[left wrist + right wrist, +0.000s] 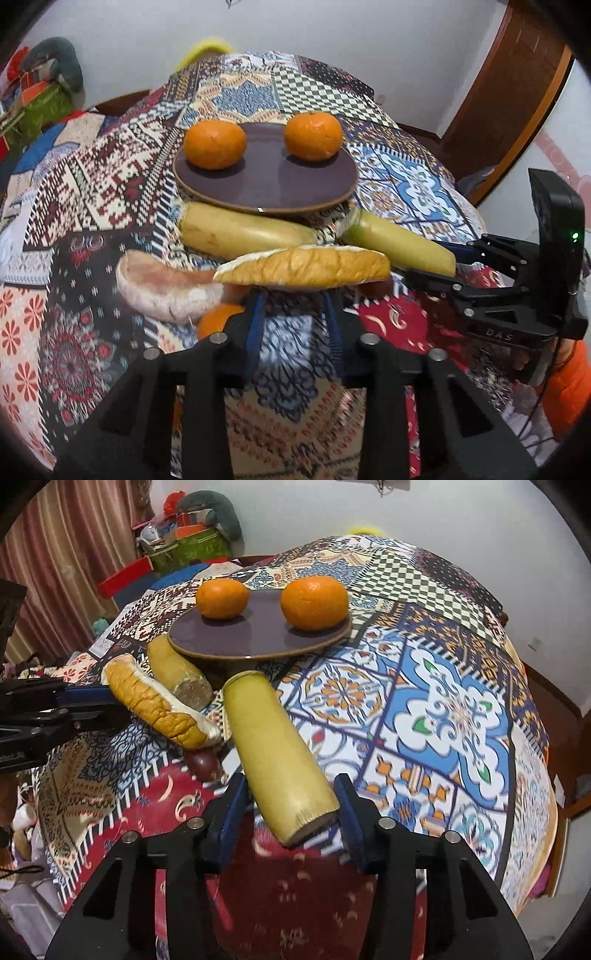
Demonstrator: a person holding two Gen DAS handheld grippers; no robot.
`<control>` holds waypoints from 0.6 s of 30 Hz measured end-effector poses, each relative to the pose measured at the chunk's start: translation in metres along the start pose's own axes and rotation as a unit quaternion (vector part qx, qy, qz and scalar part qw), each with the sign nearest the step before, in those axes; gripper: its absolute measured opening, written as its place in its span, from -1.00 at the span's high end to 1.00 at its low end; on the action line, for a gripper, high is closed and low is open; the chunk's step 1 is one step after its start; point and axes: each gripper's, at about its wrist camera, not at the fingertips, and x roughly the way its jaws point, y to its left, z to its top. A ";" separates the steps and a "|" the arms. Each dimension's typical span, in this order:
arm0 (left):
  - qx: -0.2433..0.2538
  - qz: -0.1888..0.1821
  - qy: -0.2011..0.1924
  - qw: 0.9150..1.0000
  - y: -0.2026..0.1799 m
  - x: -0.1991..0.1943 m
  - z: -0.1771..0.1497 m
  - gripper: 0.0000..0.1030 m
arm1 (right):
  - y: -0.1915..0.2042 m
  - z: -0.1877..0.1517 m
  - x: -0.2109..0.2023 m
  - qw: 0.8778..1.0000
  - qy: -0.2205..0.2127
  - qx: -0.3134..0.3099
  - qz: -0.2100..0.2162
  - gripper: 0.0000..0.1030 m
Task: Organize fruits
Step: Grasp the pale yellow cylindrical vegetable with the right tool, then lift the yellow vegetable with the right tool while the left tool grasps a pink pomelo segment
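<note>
A purple plate (266, 184) (236, 638) on the patterned cloth carries two oranges (215, 144) (313, 136). My left gripper (295, 291) is shut on a yellow pomelo wedge (303, 267), also seen in the right wrist view (159, 701), and holds it above the cloth. My right gripper (291, 801) is shut on a pale yellow sugarcane piece (277, 753), seen at right in the left wrist view (402, 243). A second sugarcane piece (243, 230) (177, 672) lies in front of the plate. Another pomelo wedge (162, 284) and an orange (218, 317) lie at lower left.
A dark red fruit (205, 764) lies under the held wedge. Boxes and a stuffed toy (192, 535) stand behind the table at left. A wooden door frame (506, 99) is at right. The table edge curves down at right (535, 775).
</note>
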 end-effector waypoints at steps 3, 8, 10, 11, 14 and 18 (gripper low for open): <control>-0.005 -0.010 0.000 1.000 -0.006 -0.003 -0.004 -0.11 | 0.000 -0.004 -0.005 1.000 -0.001 0.008 0.002 0.22; -0.021 -0.007 0.012 1.000 -0.017 0.005 -0.002 -0.28 | -0.002 -0.013 -0.012 1.000 -0.004 0.019 0.009 0.26; -0.042 -0.008 0.016 0.999 -0.017 0.010 0.001 -0.37 | -0.003 -0.017 -0.015 1.000 -0.006 0.021 0.011 0.26; -0.052 -0.008 0.016 0.998 -0.016 0.012 0.003 -0.41 | -0.004 -0.018 -0.016 1.000 -0.007 0.021 0.011 0.26; -0.083 -0.001 0.015 0.996 -0.016 0.017 0.008 -0.51 | -0.006 -0.024 -0.020 1.000 -0.010 0.024 0.014 0.26; -0.126 -0.006 0.013 0.992 -0.014 0.020 0.014 -0.64 | -0.010 -0.028 -0.023 0.999 -0.014 0.030 0.021 0.26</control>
